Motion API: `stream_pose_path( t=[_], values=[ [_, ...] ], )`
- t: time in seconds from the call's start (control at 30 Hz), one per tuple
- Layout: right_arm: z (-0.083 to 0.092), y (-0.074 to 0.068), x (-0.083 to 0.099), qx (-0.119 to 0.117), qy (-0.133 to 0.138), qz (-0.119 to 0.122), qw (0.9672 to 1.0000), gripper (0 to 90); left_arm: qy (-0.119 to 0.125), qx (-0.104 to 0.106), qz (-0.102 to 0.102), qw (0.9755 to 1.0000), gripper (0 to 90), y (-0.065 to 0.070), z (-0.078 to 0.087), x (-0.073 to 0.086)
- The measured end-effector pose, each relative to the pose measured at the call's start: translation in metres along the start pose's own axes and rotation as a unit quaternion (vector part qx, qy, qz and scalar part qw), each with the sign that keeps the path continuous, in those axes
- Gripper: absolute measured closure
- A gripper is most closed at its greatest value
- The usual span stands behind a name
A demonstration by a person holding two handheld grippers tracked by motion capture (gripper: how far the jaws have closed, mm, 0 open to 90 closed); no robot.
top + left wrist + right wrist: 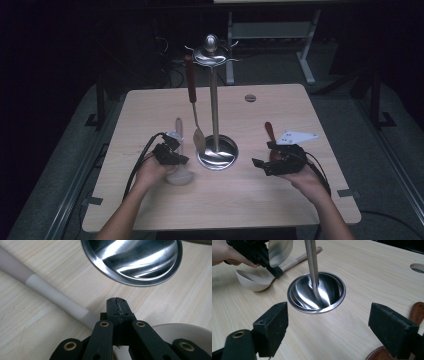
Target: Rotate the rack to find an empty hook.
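A dim room is being shown around a pale wooden table (pixel 150 105), with dark floor and metal frame legs lying beyond its far edge. At the table's centre a steel utensil stand (pixel 214 100) is being seen upright, its round dished base (pixel 218 152) resting on the wood and its pole rising to a knobbed top ring with hooks. From that ring, at about 10 o'clock of the pole, a spoon with a dark wooden handle (pixel 192 85) is being held hanging, its metal bowl reaching down just beside the base. At roughly 9 o'clock from the base a whitish ladle (pixel 179 170) is being seen lying flat, its handle pointing toward 12 o'clock. The left gripper (pixel 170 152) is being held over this ladle; in the left gripper view its tips (pixel 117 307) are being pressed together with nothing between them, just beside the ladle's handle (pixel 50 293) and above its bowl (pixel 185 331). At 3 o'clock from the base the right gripper (pixel 277 161) is being held with its jaws spread wide apart, and a reddish wooden utensil (pixel 270 132) is being seen lying under it. A round hole (pixel 250 98) is being shown in the table near its far edge.
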State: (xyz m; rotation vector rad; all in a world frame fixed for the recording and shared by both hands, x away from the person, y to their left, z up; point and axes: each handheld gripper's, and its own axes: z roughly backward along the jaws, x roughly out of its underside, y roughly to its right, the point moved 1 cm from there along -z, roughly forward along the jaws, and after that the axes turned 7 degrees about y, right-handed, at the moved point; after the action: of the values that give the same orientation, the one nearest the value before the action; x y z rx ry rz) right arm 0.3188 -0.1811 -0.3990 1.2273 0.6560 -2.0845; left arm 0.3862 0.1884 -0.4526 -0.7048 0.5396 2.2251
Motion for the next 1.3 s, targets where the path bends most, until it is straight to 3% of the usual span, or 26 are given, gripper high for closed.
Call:
stream_pose_path(
  t=[0.17,0.6,0.63,0.7,0.9,0.97,1.1,1.3],
  values=[
    [0.0,0.0,0.0,0.001,-0.001,-0.002,1.0,16.1,-0.007,0.001,0.014,0.9999,90.0,-0.001,0.002,0.0],
    [0.0,0.001,0.001,0.002,-0.004,-0.006,1.0,16.1,-0.037,0.0,0.013,0.9992,90.0,0.003,-0.002,0.002],
    [0.0,0.001,0.002,0.002,-0.003,-0.005,1.0,16.1,-0.035,0.006,0.021,0.9992,90.0,0.003,-0.001,0.004],
    [0.0,0.002,0.002,0.002,-0.003,-0.006,1.0,16.1,-0.04,0.016,0.017,0.9989,90.0,0.002,0.002,0.008],
    [0.001,0.003,0.001,0.004,-0.001,-0.008,1.0,16.1,-0.051,0.015,0.026,0.9983,90.0,0.001,0.016,0.02],
    [0.001,0.003,0.001,0.004,0.0,-0.006,1.0,16.1,-0.06,0.012,0.02,0.9979,90.0,-0.001,0.023,0.023],
    [0.002,0.002,0.001,0.004,-0.001,-0.009,1.0,16.1,-0.057,0.009,0.044,0.9974,90.0,-0.001,0.033,0.031],
    [0.0,0.002,0.001,0.004,-0.002,-0.006,1.0,16.1,-0.053,0.016,0.047,0.9973,90.0,-0.005,0.04,0.038]
  ],
)
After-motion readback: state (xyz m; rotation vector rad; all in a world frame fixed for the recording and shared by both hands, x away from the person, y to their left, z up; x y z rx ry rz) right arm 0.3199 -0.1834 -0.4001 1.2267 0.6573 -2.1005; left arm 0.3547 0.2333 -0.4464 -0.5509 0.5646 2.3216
